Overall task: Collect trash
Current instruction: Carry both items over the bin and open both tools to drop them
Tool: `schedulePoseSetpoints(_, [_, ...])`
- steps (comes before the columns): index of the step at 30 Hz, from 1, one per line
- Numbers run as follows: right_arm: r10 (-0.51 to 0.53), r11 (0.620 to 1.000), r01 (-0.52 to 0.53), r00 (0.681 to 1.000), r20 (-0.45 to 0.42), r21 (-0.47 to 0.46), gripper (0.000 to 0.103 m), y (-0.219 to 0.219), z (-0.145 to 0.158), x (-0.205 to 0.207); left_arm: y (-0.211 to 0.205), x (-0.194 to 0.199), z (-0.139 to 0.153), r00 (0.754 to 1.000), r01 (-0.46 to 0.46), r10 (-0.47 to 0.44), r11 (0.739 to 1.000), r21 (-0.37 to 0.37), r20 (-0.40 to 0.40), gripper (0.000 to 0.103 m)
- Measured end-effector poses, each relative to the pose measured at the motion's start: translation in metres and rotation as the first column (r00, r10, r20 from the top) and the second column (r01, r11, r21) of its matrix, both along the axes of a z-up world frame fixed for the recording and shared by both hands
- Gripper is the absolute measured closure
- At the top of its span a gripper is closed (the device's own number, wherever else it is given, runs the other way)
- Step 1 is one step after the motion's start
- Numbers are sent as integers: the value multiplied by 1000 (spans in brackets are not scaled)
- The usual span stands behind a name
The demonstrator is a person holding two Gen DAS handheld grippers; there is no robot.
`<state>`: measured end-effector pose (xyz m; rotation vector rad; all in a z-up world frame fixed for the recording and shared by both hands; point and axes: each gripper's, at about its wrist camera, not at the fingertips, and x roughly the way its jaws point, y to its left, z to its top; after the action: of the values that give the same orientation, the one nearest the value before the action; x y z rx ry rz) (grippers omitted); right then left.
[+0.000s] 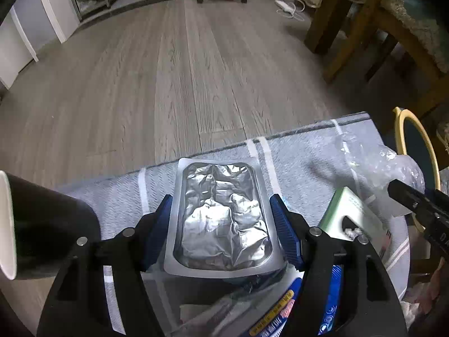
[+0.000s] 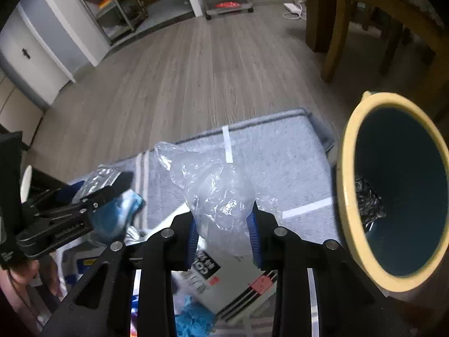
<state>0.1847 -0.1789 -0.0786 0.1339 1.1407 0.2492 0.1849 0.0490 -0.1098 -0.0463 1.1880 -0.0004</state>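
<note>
My left gripper (image 1: 221, 213) is shut on a crumpled silver foil pouch (image 1: 221, 216), held above a grey mat (image 1: 294, 154) on the floor. My right gripper (image 2: 223, 221) is shut on a crumpled clear plastic bag (image 2: 213, 185), which also shows in the left wrist view (image 1: 384, 168). A round bin with a yellow rim (image 2: 343, 168) and dark inside stands just right of the right gripper; silvery trash (image 2: 367, 202) lies in it. The left gripper (image 2: 84, 205) shows at the left of the right wrist view with the pouch (image 2: 98, 177).
A black paper cup (image 1: 42, 224) lies at the left. A green-and-white box (image 1: 350, 216), a printed white box (image 2: 233, 280), blue wrappers (image 1: 280, 309) and blue crumpled material (image 2: 193, 320) lie on the mat. Wooden chair legs (image 1: 350, 28) stand at the right. Bare wooden floor (image 1: 168, 70) lies ahead.
</note>
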Motion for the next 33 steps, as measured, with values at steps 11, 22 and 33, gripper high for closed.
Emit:
schedulePoseSetpoints(11, [-53,999,53,998,33,-8,72,-35,64,-7,-26,-8,56,996,37,-40,999,28,86,35])
schedulePoseSetpoints(22, [-70,995,78,990,120,-62,72,-97,119,-28,-74,-10,106,982,85,-90,996,37,164,35])
schedulePoseSetpoints(33, [-278,960,276,960,29,43,72,-184,95,-19,-152,-16,121,943,240,-242,970,37,230,35])
